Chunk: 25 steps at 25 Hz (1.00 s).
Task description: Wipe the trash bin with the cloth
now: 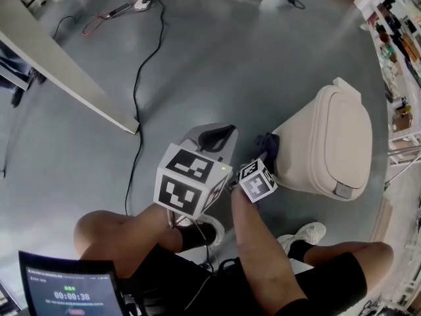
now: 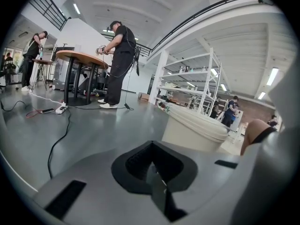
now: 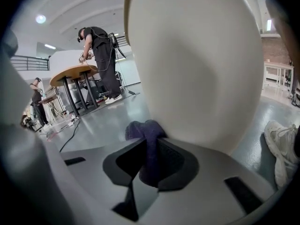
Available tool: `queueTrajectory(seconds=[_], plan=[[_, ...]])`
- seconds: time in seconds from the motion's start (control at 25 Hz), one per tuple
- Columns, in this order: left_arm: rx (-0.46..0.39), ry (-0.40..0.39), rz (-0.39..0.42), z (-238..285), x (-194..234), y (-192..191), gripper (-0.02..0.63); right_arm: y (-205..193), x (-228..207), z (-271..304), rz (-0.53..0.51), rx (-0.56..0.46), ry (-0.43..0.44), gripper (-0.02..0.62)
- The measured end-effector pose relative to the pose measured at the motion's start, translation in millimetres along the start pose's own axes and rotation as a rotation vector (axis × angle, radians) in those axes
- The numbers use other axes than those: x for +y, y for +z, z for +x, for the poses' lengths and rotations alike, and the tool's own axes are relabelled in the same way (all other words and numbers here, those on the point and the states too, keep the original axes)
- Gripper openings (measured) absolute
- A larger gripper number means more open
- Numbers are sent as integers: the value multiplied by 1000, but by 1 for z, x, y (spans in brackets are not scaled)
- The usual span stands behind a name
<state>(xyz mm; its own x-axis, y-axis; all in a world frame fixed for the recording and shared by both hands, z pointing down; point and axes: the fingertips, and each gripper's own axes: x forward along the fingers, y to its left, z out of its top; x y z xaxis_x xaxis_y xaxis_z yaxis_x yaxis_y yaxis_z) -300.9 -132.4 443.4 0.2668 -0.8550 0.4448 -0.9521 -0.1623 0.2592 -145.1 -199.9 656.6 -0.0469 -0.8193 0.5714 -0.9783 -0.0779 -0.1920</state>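
Note:
A cream trash bin (image 1: 329, 143) with a closed lid stands on the grey floor at the right of the head view. My right gripper (image 1: 266, 151) is shut on a dark purple cloth (image 1: 268, 147), which presses against the bin's left side wall. In the right gripper view the cloth (image 3: 147, 142) sits pinched between the jaws, right against the bin's cream wall (image 3: 197, 64). My left gripper (image 1: 214, 140) hangs to the left of the bin, shut with nothing in it. The bin (image 2: 194, 130) shows beyond it in the left gripper view.
A black cable (image 1: 141, 78) runs across the floor to a power strip (image 1: 143, 2) far back. A white beam (image 1: 62, 68) crosses the left. The person's knees and white shoe (image 1: 302, 236) are near the bin. Shelving (image 1: 395, 38) stands to the right. People work at a round table (image 2: 82, 57).

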Motion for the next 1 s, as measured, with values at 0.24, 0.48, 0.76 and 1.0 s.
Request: queueTrajectory(seconds=[0.24,0.48,0.76,1.0], plan=[[14,-1,-1,3,-1,-2,2,-22,-6,8,-28,69,-30,69],[-3,2,-5,2,1,4,2,-32,1,13,-43,116,-5,69],[-22,1,-21,-1,4,4,2,40,62,-21,-56,-91,197,69],[-67,-1,-27,-3,5,14,2,124,87,-50,-1,-318,280,69]])
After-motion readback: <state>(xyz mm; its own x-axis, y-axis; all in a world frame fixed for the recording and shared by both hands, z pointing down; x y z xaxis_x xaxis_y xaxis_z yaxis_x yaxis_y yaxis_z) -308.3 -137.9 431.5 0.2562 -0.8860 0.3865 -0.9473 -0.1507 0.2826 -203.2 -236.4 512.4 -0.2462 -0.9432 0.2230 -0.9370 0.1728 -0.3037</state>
